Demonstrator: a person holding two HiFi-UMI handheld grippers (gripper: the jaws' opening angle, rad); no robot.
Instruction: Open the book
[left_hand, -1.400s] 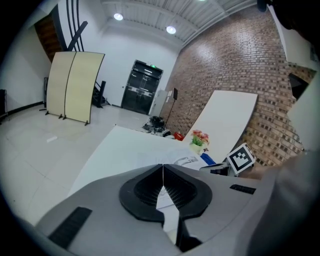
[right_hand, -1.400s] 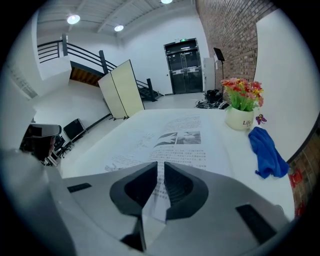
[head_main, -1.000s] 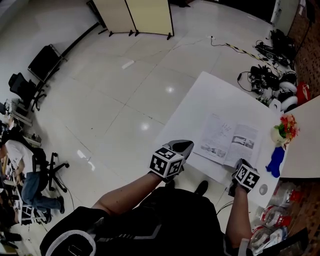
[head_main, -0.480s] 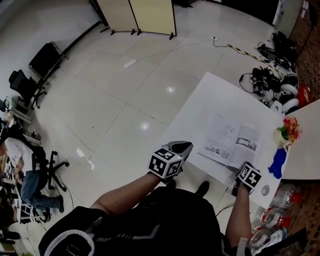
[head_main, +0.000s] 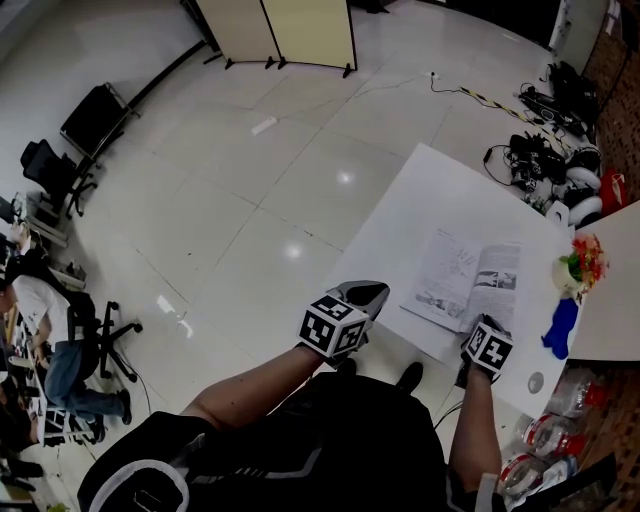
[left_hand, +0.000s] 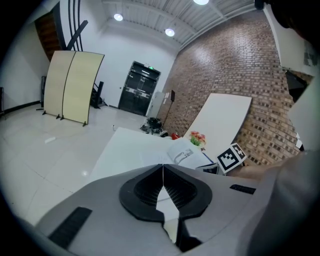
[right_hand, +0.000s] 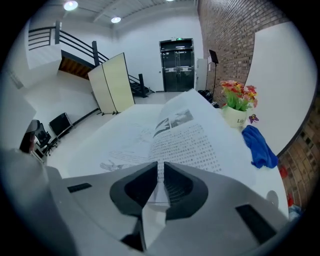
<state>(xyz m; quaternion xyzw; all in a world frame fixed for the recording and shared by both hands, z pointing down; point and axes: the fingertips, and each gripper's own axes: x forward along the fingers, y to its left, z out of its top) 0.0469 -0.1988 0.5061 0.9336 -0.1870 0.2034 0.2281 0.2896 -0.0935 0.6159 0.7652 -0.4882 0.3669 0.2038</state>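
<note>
The book (head_main: 465, 280) lies open on the white table (head_main: 420, 200), showing printed pages with drawings. My right gripper (head_main: 475, 326) is at the book's near edge, shut on the edge of a page. In the right gripper view that page (right_hand: 180, 135) runs up from between the jaws of the right gripper (right_hand: 160, 167). My left gripper (head_main: 366, 293) hangs just off the table's near left edge, shut and holding nothing. The left gripper view looks past the left gripper (left_hand: 162, 166) to the book (left_hand: 185, 154) and the right gripper's marker cube (left_hand: 231, 157).
A pot of flowers (head_main: 575, 262) and a blue cloth (head_main: 557, 328) sit at the table's right side, beside a second white table (head_main: 610, 290). Cables and gear (head_main: 550, 160) lie on the floor beyond. Plastic packages (head_main: 550, 435) are at the lower right, office chairs (head_main: 100, 340) far left.
My right gripper has shifted a little to the left along the book's near edge, still holding the page. The left gripper has hardly moved.
</note>
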